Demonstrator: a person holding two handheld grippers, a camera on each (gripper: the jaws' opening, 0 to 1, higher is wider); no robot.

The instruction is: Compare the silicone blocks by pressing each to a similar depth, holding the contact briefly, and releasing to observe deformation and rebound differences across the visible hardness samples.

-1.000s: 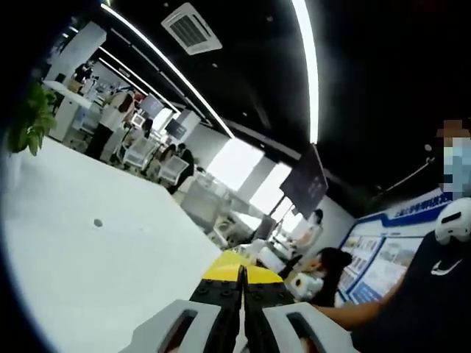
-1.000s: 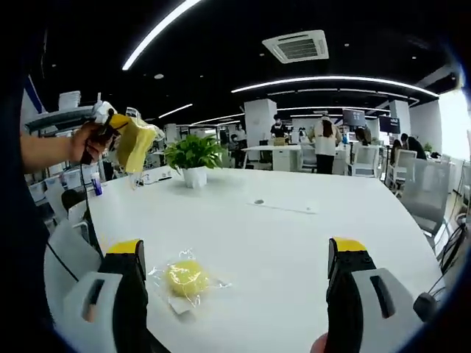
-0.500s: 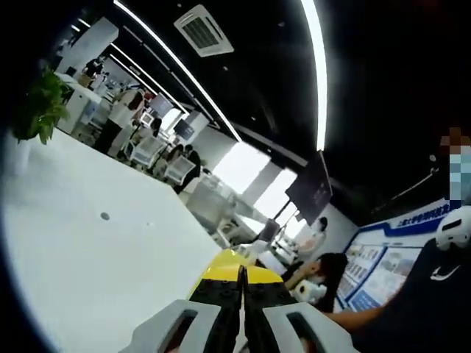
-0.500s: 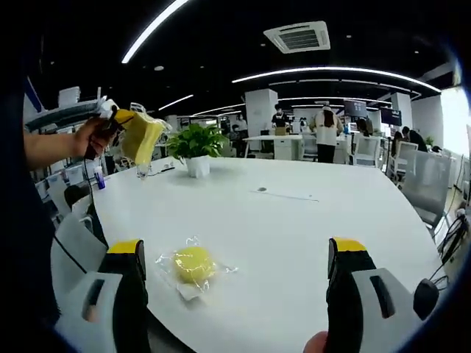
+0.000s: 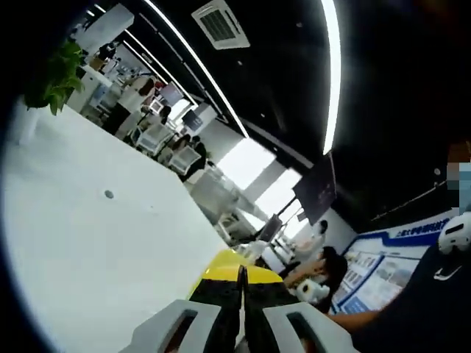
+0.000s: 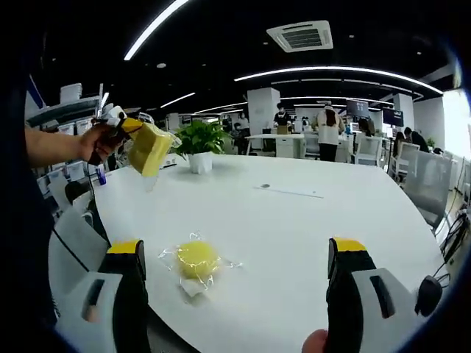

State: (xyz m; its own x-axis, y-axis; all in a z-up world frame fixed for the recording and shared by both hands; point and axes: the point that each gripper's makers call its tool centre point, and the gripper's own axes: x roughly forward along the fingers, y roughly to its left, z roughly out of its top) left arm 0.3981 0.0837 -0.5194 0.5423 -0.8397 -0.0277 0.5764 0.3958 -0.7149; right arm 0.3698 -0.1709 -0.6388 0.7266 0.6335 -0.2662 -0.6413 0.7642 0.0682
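Left gripper [image 5: 241,276] jaws closed on seemingly a yellow block [image 6: 149,148]; right gripper [image 6: 235,254] jaws wide, empty.

The right tongs [image 6: 239,276] are standing wide apart above the white tabletop [image 6: 309,228]. A yellow block in clear wrap [image 6: 196,259] is lying on it between them, nearer the left jaw. Beyond the block, a hand [image 6: 88,143] is holding the other tongs [image 6: 151,147], clamping a yellow bagged block near a potted plant [image 6: 200,143].

white table [image 6: 309,228], bagged yellow block [image 6: 196,259], potted plant [image 6: 199,145]
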